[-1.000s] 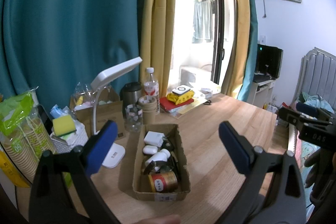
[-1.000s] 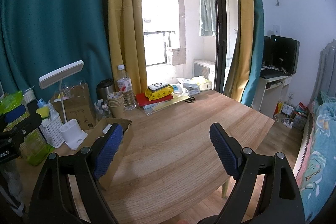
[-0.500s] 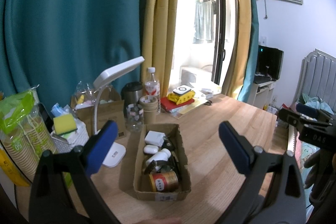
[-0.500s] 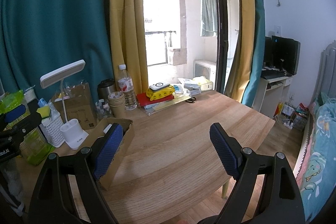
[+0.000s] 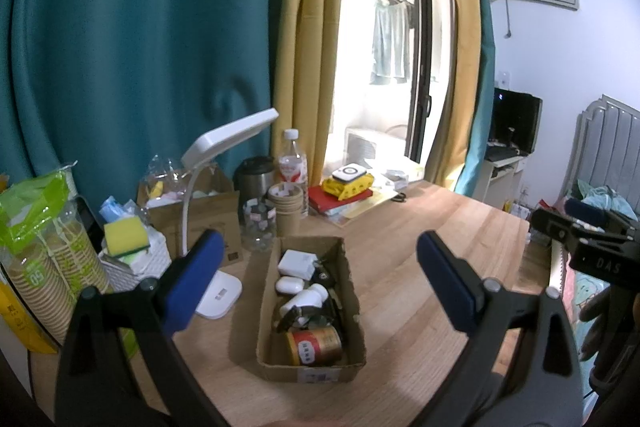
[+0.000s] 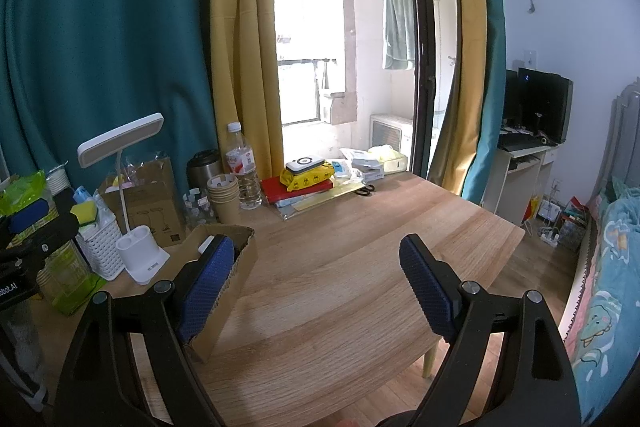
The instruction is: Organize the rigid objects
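Note:
An open cardboard box (image 5: 354,311) sits on the wooden table (image 5: 420,251), holding a white charger (image 5: 297,264), a white earbud case (image 5: 287,285), a white bottle (image 5: 304,301), dark items and a red-gold tin (image 5: 314,347). My left gripper (image 5: 318,283) is open and empty, held above and in front of the box. My right gripper (image 6: 316,287) is open and empty over the bare table, to the right of the box (image 6: 236,275). The right gripper also shows at the right edge of the left wrist view (image 5: 588,239).
Along the back left stand a white desk lamp (image 5: 224,211), a white basket with a yellow sponge (image 5: 124,239), stacked paper cups (image 5: 286,211), a water bottle (image 5: 294,171), a steel flask (image 5: 254,179) and a stack of books (image 5: 344,193). A bed (image 6: 608,267) lies right of the table.
Both grippers stay open and nearly still. The left wrist view has drifted very slightly; the box and its contents have not moved.

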`<action>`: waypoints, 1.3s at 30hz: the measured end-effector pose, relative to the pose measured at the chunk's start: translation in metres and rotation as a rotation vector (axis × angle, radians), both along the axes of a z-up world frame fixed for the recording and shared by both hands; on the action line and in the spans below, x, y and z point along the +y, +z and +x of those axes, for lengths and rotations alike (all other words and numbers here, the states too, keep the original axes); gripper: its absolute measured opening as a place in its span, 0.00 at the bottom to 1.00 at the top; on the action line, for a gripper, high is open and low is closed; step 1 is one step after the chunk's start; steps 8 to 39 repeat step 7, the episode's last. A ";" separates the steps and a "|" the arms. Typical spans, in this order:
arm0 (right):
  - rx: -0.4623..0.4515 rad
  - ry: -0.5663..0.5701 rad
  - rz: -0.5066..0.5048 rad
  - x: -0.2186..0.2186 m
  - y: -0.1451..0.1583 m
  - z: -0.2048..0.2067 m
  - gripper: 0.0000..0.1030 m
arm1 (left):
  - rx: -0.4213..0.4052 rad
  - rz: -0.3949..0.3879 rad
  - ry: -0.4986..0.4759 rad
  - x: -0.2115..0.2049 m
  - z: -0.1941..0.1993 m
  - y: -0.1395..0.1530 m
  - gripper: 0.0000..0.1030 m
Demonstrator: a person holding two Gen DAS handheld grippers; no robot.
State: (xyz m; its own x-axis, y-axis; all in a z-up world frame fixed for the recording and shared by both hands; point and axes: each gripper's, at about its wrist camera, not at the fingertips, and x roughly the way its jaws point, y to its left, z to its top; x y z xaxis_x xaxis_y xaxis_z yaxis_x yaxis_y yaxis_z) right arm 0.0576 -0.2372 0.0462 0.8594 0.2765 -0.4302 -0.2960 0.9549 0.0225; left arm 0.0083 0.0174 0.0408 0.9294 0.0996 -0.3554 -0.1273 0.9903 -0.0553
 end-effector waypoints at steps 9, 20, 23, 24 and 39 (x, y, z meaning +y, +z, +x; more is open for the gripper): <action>-0.001 0.000 -0.001 0.000 0.000 0.000 0.85 | -0.001 -0.003 0.002 0.001 -0.001 -0.001 0.95; -0.001 0.000 -0.001 0.000 0.000 0.000 0.85 | -0.001 -0.003 0.002 0.001 -0.001 -0.001 0.95; -0.001 0.000 -0.001 0.000 0.000 0.000 0.85 | -0.001 -0.003 0.002 0.001 -0.001 -0.001 0.95; -0.001 0.000 -0.001 0.000 0.000 0.000 0.85 | -0.001 -0.003 0.002 0.001 -0.001 -0.001 0.95; -0.001 0.000 -0.001 0.000 0.000 0.000 0.85 | -0.001 -0.003 0.002 0.001 -0.001 -0.001 0.95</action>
